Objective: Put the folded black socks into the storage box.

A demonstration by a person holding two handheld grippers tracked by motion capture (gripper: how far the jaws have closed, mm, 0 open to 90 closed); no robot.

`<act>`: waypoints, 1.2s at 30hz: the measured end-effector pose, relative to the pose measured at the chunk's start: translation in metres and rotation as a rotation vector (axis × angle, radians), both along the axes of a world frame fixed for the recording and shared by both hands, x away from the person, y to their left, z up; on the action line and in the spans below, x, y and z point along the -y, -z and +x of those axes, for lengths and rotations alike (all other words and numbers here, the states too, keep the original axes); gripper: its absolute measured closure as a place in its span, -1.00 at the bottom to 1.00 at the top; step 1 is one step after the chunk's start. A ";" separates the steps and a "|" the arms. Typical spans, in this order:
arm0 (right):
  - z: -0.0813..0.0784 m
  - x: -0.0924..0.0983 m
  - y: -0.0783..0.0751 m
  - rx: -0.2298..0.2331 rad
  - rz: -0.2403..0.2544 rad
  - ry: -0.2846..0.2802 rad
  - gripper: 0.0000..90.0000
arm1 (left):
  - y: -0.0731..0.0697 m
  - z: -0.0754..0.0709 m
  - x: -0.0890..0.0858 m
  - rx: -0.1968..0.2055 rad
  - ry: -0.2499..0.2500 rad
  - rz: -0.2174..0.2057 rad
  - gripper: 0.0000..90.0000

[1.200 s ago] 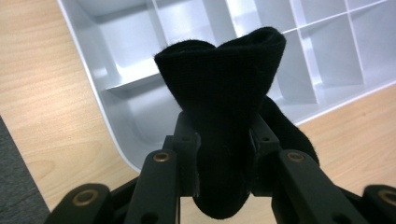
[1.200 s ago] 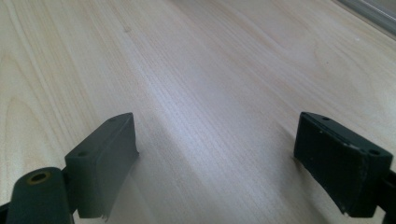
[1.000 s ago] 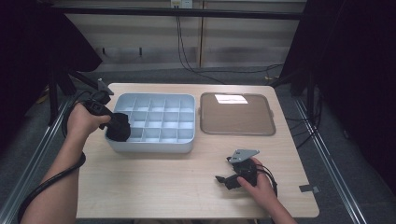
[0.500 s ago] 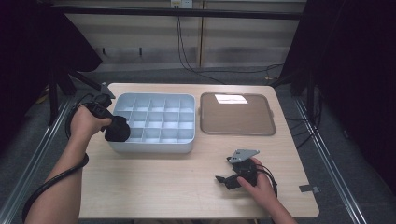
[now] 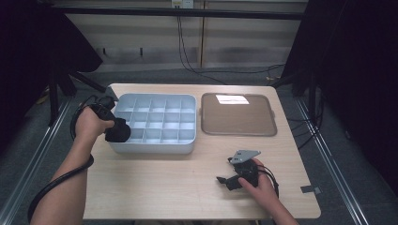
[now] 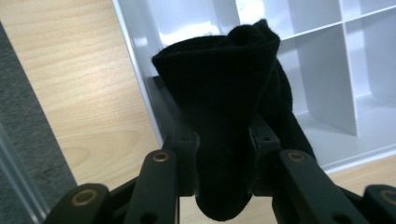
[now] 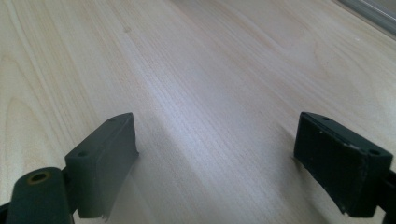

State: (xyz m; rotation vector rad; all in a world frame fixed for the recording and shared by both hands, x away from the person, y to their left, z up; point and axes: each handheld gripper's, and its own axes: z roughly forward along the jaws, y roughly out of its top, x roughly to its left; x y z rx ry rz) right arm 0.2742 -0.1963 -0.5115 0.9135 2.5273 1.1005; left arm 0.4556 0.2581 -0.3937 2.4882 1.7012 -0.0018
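Left gripper is clamped on a black rolled sock, both pads squeezing its middle, and the sock hangs right over the near-left corner of the divided grey bin. Seen along the jaws, the sock's far end pokes past the bin's outer wall while its lower end sags below the pads on the table side.

Here's the risk: the sock straddles that wall. Let go now and, by my read, it could drape over the rim or tip back onto the table instead of dropping into 1 compartment. It also looks fatter than a single cell, so it may bridge 2 dividers and perch on top.

Right gripper rests low over bare wood, jaws spread wide with nothing between them, well clear of the bin.
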 end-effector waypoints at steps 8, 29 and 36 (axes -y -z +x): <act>0.000 0.000 0.000 0.000 0.000 0.000 -0.72 | 0.005 0.001 0.007 -0.004 0.004 0.064 0.57; 0.000 0.000 0.000 -0.003 0.000 0.001 -0.72 | 0.018 0.000 0.017 0.015 -0.008 0.168 0.61; 0.000 0.000 0.000 -0.003 0.000 0.001 -0.72 | 0.020 -0.001 0.017 0.017 0.003 0.172 0.61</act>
